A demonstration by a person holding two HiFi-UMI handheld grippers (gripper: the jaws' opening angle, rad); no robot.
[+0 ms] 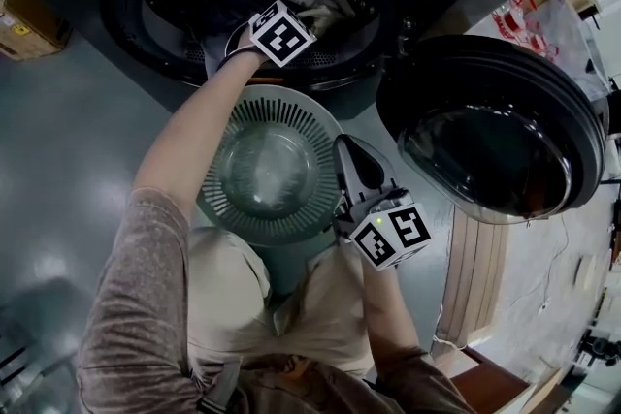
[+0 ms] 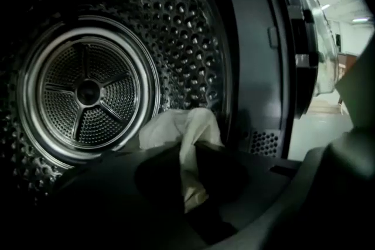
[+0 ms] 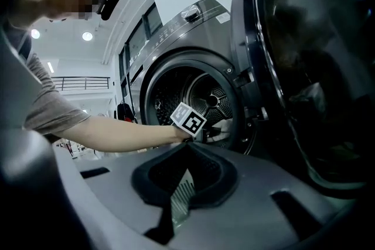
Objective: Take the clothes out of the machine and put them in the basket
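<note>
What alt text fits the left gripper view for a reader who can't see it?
The left gripper, inside the machine's perforated metal drum, has its fingers shut on a crumpled white cloth. The drum's round back plate sits at left, and the open door shows at right.

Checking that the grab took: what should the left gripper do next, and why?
Probably pull the left gripper back out of the drum toward the basket: its fingers are pinched on the pale cloth, and the basket sits just outside the opening.
</note>
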